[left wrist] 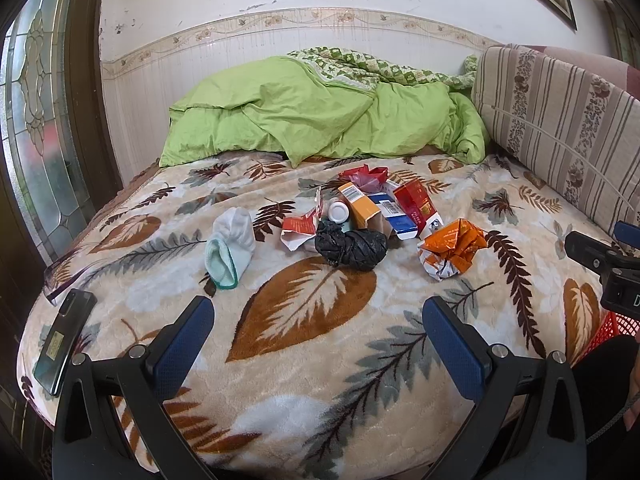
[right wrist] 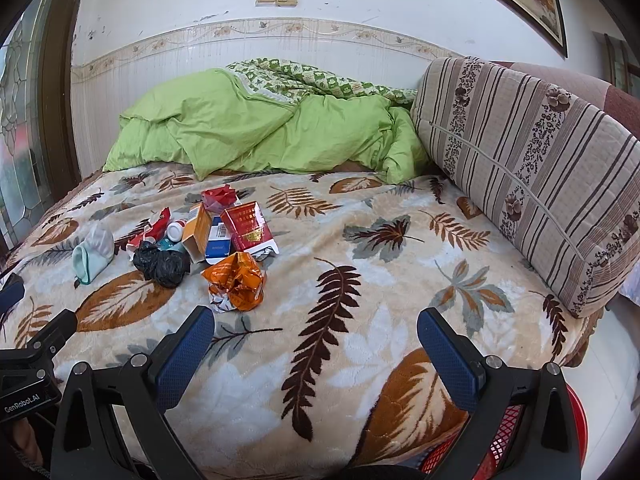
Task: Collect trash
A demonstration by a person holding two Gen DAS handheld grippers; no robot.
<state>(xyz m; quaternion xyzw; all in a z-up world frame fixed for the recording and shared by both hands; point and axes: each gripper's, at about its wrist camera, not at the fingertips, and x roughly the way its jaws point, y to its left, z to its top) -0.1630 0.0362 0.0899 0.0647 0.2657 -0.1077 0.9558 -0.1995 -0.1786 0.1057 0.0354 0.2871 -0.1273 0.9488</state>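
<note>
Right wrist view: right gripper (right wrist: 316,344) is hovering wide open, orange wrapper (right wrist: 236,282) lying ahead-left, nearer than the left gripper (left wrist: 318,334), also wide.

Bare blanket (left wrist: 304,360) lies open before the trash pile (left wrist: 360,216); sock (left wrist: 232,244) left, cushion (right wrist: 528,168) right.

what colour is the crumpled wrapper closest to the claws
Orange with a silvery white inside; the crumpled wrapper shows best in the right wrist view.
</note>
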